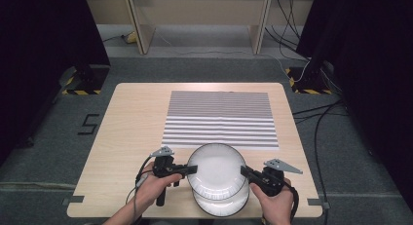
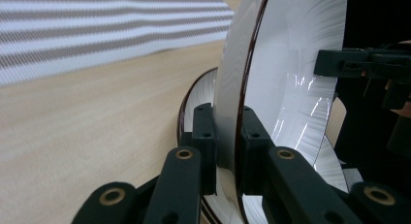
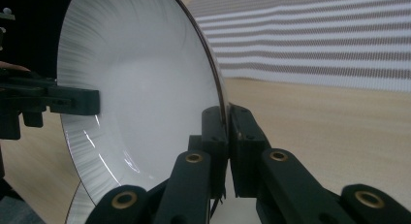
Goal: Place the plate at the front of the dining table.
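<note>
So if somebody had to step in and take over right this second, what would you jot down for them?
Left gripper: shut on the left rim of the upper plate.
Right gripper: shut on the right rim of the same plate.
Things: the upper plate is held over a second white plate, which lies at the near edge of the wooden table. A striped placemat lies beyond them, nothing on it.
Done: both rims gripped, the upper plate apparently lifted off the lower one.
Left: probably carry it forward to the placemat, keeping both hands level, then release. The lower plate is untouched.
</note>
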`<state>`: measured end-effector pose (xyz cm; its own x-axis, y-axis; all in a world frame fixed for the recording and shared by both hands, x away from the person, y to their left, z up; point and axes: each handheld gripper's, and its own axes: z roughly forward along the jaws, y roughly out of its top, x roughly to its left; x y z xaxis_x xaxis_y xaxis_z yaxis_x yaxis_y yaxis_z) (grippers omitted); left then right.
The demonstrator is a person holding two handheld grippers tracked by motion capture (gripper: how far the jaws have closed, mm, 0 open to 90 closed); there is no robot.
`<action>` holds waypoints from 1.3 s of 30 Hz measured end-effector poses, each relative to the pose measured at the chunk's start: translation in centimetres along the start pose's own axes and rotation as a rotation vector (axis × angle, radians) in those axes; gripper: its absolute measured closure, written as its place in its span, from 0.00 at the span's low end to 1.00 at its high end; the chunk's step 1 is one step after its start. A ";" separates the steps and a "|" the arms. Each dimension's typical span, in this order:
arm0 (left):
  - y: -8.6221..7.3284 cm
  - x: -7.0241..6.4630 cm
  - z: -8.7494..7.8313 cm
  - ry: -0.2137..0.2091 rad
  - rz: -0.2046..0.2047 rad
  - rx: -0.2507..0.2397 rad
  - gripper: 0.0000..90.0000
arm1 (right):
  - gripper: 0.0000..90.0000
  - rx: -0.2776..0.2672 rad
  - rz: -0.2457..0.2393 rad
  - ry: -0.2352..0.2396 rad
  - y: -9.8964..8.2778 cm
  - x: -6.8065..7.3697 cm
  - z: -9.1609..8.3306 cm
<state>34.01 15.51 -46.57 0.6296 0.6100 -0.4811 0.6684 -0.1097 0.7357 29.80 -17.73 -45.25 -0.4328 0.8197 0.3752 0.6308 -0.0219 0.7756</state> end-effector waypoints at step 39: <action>5.8 -0.3 1.3 0.046 0.131 -0.186 0.91 | 0.94 -0.199 -0.138 -0.151 5.7 0.3 0.3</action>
<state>38.24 13.71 -42.76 0.6845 0.6359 -0.3566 0.4952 -0.0466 0.8675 33.49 -17.47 -40.89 -0.3953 0.8985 0.1908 0.4270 -0.0041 0.9042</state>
